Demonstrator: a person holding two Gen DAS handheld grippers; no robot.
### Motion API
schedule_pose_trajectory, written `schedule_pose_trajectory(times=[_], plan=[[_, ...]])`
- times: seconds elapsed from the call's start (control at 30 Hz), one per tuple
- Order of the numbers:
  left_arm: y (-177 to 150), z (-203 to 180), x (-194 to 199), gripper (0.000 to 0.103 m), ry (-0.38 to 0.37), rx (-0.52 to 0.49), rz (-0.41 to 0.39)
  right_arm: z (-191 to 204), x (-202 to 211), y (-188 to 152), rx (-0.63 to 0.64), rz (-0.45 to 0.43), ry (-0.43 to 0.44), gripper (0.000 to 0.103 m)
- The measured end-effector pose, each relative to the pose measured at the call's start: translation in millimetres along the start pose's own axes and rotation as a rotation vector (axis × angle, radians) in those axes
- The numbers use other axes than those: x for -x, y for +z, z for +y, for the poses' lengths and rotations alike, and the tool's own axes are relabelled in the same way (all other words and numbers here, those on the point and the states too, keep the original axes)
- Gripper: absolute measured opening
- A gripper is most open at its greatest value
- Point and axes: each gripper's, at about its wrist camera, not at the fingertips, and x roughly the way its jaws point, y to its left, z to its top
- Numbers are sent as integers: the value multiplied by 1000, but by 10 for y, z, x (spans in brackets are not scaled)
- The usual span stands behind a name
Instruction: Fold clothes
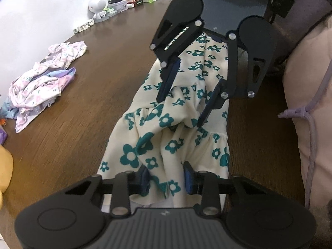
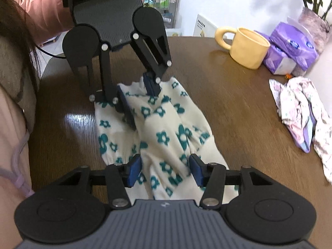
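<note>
in the left wrist view, a cream dress with green flowers (image 1: 166, 124) is seen lying lengthwise on the brown table (image 1: 72, 114), narrowed into a long strip with a gathered seam across its middle. the left gripper (image 1: 167, 179) is held low over the near end, its blue pads spread with cloth bunched between them but not pressed. the right gripper (image 1: 186, 95) is seen opposite, tilted down onto the middle of the dress, its fingers also parted, one on either side of a raised ridge of cloth. a crumpled pile of pink and purple clothes (image 1: 45, 78) lies well apart to the left. small boxes and bottles stand along the far edge; their labels are too blurred to be read.

in the right wrist view, the same dress (image 2: 161, 132) is seen from the other end, with the right gripper (image 2: 165, 170) spread around a fold near the gathered seam and the left gripper (image 2: 141, 99) standing apart at the far end, fingers resting on the cloth. a yellow mug (image 2: 249, 47) and purple tissue packs (image 2: 290, 51) stand beyond; a round blue logo is shown on the packs, but no word can be made out. printed lines on a white card behind are unreadable.

whether the cloth is about to be pinched or was just let go cannot be settled. for a neat fold, both layers should be caught evenly, the edges kept aligned along the strip, and the bunched ridge smoothed flat so no crease is trapped.
</note>
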Motion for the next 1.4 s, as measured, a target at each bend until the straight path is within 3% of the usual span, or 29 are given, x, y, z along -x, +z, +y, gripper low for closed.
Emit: schedule_pose_trajectory(times=[0.2,0.37,0.63,0.73,0.8,0.9,1.17,1.4], plan=[[-11,-19,9,34,13,-5,-5,-6,-132,45,4,20,-7,52],[-16,-48,39,55,35,-29,5,-3,-151,47,-9,31,-8,48],[-41,17,6,79,43,-22,32,21,-150,55,-6,34,-17,48],[-67,67,-7,76,21,2,21,31,-146,60,-2,35,-21,48],[-74,55,5,59,12,0,11,35,-143,60,-1,34,-24,48],[-80,33,13,50,10,-2,2,37,-134,70,6,30,-29,50],[-95,-26,32,46,5,-9,-23,20,-154,76,-7,27,-27,51],[-105,-42,41,45,10,-7,-37,33,-153,57,-17,24,-16,44]])
